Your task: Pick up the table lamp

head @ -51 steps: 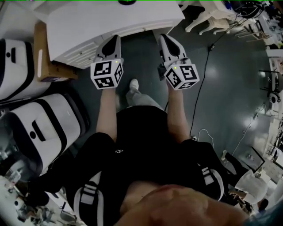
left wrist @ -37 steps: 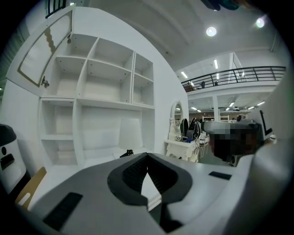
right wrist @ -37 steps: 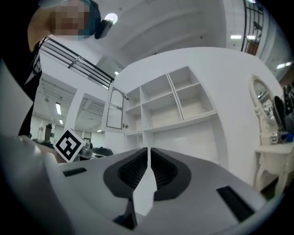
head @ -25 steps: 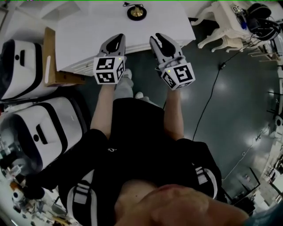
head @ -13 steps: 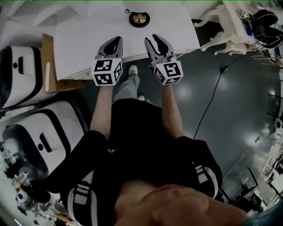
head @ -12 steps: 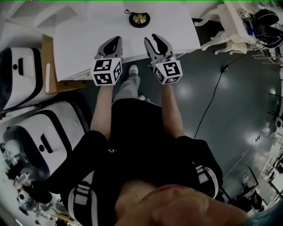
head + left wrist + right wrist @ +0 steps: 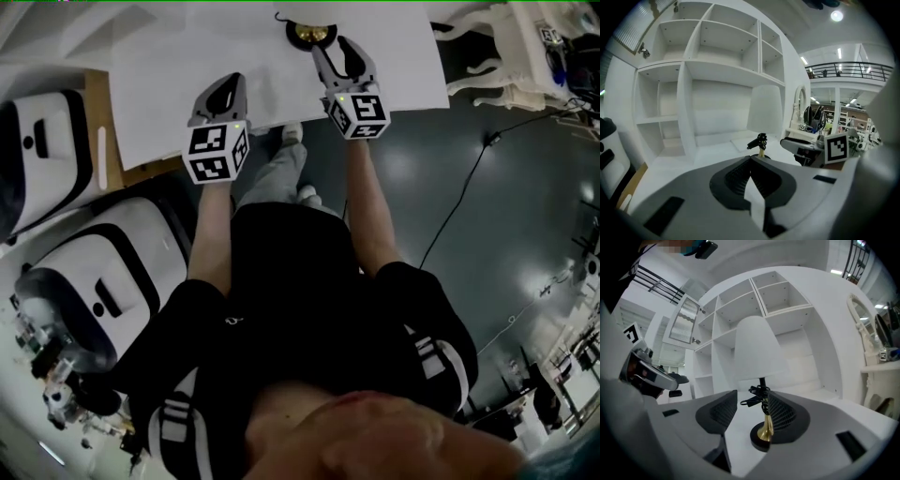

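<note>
As the right gripper opens its empty jaws just short of the table lamp, an off-centre pad could topple it; the left gripper, farther from the lamp, sits closed.

table lamp: white shade, brass stem, black base; desk white.

Open lane: bare desk before my left tongs.
Blocked: lamp at desk's back, shelving behind it.
</note>
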`<state>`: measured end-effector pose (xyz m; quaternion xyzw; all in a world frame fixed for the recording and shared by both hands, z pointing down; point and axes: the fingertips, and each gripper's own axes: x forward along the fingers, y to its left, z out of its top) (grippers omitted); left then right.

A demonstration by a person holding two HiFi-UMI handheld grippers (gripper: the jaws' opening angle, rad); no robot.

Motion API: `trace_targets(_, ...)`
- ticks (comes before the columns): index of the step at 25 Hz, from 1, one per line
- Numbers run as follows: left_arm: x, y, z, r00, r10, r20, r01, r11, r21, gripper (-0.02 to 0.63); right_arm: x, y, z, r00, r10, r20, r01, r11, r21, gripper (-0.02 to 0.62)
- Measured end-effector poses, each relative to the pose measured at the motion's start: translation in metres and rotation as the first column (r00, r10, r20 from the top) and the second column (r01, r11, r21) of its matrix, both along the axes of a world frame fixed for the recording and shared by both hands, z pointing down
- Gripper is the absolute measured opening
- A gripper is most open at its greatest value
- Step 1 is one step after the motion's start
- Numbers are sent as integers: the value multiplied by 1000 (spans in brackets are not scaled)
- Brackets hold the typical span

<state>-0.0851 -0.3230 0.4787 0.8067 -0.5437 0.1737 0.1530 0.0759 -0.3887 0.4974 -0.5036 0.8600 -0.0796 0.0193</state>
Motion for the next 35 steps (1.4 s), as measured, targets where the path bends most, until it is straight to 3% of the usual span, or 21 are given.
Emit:
trace_targets(3, -16, -7, 7, 1000, -27, 12, 27, 999, -18, 9, -5, -28, 14, 1000, 8, 18, -7, 1000, -5, 227)
trace_targets(12, -25, -32, 26, 999, -31, 33, 33, 998, -61, 9, -22, -76, 43, 996, 2, -88, 0, 1000, 20, 230)
trace_targets(18, -9, -56, 22, 997, -47, -58, 47, 999, -6, 9, -27, -93, 51, 994, 25, -105, -20, 998, 53, 250)
trace_targets(21, -2, -67, 21, 997, -32, -69, 33, 999, 12, 9, -25, -104, 49, 988, 47, -146, -34, 995, 90, 252)
trace_targets(30, -20, -80, 46, 999, -41, -11, 40, 998, -52, 9, -36, -131, 56, 986, 74, -148, -55, 991, 124, 252)
trace_targets(35, -21, -86, 53, 999, -38, -5, 37, 997, -70, 9, -33, -139, 60, 969, 127, -213, -100, 986, 134, 231)
